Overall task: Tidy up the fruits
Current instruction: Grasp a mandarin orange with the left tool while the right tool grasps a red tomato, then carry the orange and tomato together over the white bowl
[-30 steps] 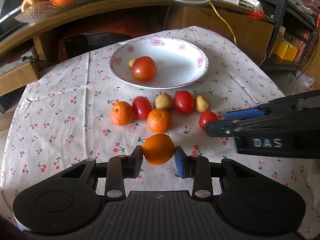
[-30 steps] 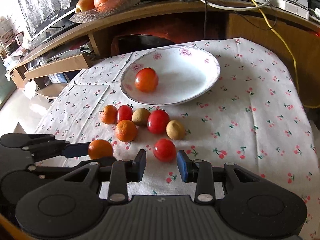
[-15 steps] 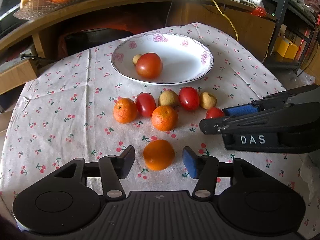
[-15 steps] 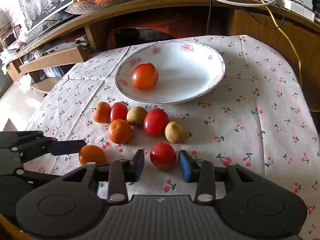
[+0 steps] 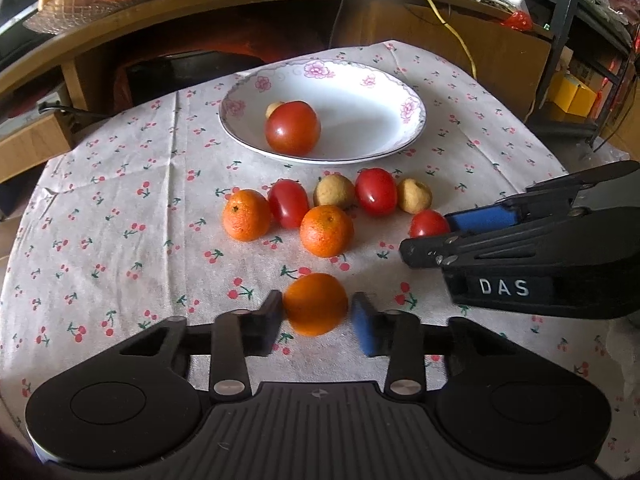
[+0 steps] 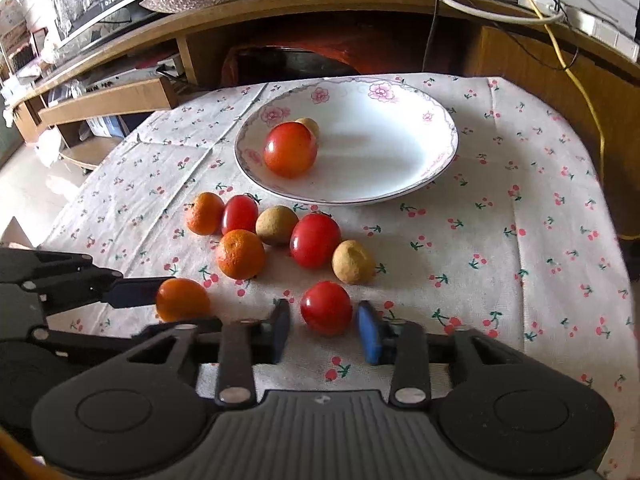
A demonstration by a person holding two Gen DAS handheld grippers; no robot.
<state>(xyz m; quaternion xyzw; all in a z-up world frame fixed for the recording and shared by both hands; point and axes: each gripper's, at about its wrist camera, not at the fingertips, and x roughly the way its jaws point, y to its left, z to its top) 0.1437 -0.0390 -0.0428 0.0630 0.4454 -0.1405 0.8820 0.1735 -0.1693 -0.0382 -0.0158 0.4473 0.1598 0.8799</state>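
Only my right cam showed the left gripper [image 6: 182, 314] straddling the orange [image 6: 183, 299] side-on, jaws narrower than before, not clamped. Right gripper [image 6: 323, 330] sat apart around a tomato [image 6: 326, 307].

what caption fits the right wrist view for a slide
Right gripper open around a small red tomato, left gripper bracketing an orange, near the floral plate.
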